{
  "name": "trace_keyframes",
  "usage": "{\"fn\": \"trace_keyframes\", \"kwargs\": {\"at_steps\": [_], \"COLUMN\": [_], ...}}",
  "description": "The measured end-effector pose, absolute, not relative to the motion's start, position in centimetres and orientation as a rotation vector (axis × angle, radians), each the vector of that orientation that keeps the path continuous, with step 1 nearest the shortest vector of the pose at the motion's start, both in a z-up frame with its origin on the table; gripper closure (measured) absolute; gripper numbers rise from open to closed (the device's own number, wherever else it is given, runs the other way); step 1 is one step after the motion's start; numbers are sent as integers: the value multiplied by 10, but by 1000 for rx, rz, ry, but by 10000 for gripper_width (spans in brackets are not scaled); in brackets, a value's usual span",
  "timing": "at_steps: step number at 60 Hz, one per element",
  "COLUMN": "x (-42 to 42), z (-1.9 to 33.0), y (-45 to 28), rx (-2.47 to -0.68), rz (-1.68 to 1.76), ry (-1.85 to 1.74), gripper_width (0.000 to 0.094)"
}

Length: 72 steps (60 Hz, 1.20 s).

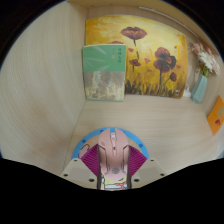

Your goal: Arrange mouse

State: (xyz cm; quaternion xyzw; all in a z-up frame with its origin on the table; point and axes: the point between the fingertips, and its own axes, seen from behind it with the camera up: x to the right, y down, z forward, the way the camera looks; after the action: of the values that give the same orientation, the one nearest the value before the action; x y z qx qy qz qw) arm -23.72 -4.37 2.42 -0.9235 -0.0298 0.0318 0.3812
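Observation:
A pale pink computer mouse (111, 152) sits between my gripper's (112, 158) two fingers, its long axis pointing ahead. The magenta pads (92, 158) press on its left and right sides, so the gripper is shut on it. A blue rounded mat (88, 138) shows as an arc just ahead of and around the fingertips, lying on the beige table (60, 110). I cannot tell whether the mouse rests on the mat or hangs just above it.
A yellow painting with dark poppies (145, 55) leans on the far wall. A pale green box (104, 72) stands in front of its left side. A teal vase with flowers (201, 85) and an orange object (215, 113) are at the far right.

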Motion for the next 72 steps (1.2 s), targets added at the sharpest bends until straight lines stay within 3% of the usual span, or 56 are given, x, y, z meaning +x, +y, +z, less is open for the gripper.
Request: {"fn": "trace_keyframes", "kwargs": {"at_steps": [14,18,26,29,31,33,57,72], "x": [-251,-250,-250,-254,-255,-255,-194,-103], "z": [-10,-12,-14,-12,-4,7,196,240], "y": [-62,-63,-63,-65,-64,-63,-79,-112], "rx": [-2393,-2390,-2410,-2435,-2427,-2413,-2221,-2183], "rz": [56,33,16,41,57,69,119,72], "ry": [-101,-109,-117,-106,-89,-74,-46,-15], "gripper_width": [588,542,408,255,147,110,97,115]}}
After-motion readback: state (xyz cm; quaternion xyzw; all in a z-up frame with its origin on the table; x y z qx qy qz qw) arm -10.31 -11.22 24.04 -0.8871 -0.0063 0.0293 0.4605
